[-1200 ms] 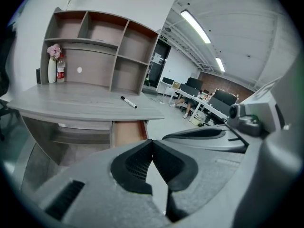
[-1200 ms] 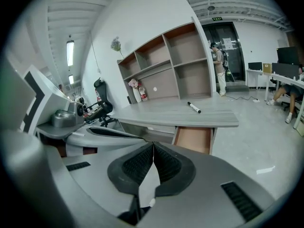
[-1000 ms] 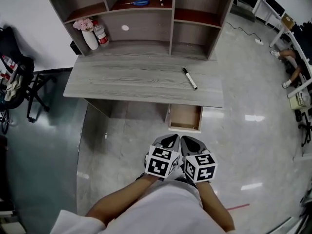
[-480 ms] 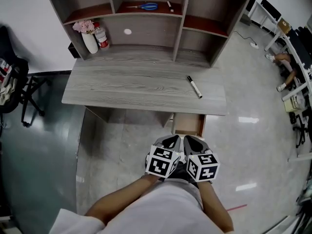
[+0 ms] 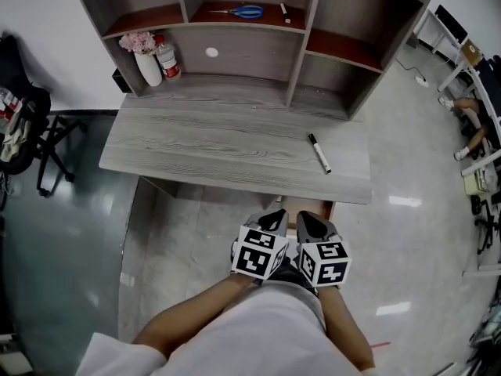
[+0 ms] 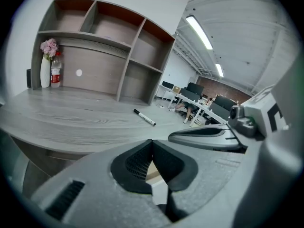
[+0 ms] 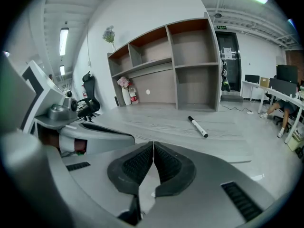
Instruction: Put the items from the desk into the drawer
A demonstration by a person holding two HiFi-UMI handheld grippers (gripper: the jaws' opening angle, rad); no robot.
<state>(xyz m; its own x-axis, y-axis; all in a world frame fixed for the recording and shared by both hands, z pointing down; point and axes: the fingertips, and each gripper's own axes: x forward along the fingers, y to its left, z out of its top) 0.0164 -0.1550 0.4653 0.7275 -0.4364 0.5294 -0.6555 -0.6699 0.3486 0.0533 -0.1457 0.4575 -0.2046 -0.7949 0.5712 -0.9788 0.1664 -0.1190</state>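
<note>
Grey-wood table point(image 5: 219, 143) carries the marker point(image 5: 318, 153) in the open, ahead of both tools and slightly right of the right tool point(image 5: 310, 222). Nothing picked up, so I'd put the task at its start. Left tool point(image 5: 274, 219) and right tool are both clenched on nothing, side by side, just short of the table's front edge. Drawer point(image 5: 313, 207) sits directly ahead of the tools; only a sliver shows, contents not visible. Far ahead-left: vase point(image 5: 146, 63) and bottle point(image 5: 167, 59) at the table's back, scissors point(image 5: 246, 11) in the shelf unit point(image 5: 301, 34).
</note>
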